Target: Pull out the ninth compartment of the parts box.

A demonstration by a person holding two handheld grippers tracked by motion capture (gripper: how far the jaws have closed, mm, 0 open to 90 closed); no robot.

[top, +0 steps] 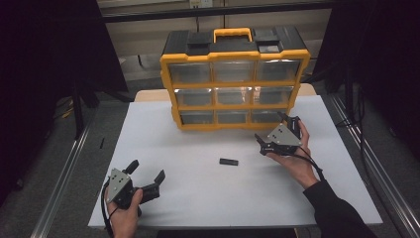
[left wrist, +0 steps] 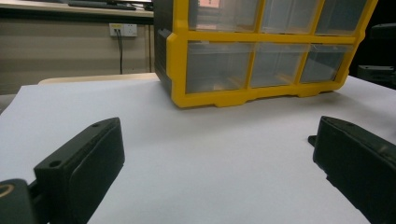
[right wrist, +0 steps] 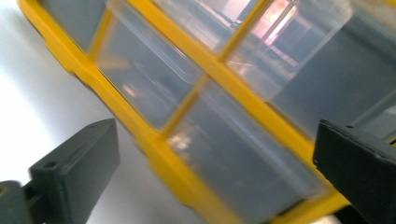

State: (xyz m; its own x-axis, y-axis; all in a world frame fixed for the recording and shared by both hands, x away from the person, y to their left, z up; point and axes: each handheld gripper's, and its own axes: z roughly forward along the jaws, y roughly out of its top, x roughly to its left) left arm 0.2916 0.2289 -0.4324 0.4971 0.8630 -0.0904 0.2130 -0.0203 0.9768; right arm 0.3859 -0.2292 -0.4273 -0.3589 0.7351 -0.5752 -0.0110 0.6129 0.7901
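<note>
At the lower left of the high view the left gripper (top: 147,173) sits low over the white table (top: 198,198), held in a hand (top: 125,215) at the bottom edge, its jaws spread wide with nothing between them; in the left gripper view the same gripper (left wrist: 210,163) shows its two black jaws far apart at the lower corners of the frame, with bare tabletop (left wrist: 210,154) between them. Farther in, just below the centre of the high view, a small black bar (top: 229,161) lies flat on the table, well apart from the left gripper and near the right one. To its right, in the middle right of the frame, the right gripper (top: 271,130) is held in a hand (top: 297,161) with a dark sleeve (top: 337,210) running to the lower right corner; its jaws are open and empty, pointed at the bottom right drawer (top: 267,115) of the cabinet (top: 234,79) and close to it. In the right gripper view that gripper (right wrist: 212,163) has its jaws wide at the lower corners, and the drawer (right wrist: 243,163) lies tilted across the frame between them, blurred; whether a jaw touches it cannot be told. The yellow-and-black cabinet stands upright at the far side of the table, in the upper centre of the high view, three rows of three clear drawers, all shut, with a yellow handle (top: 232,33) on top.
</note>
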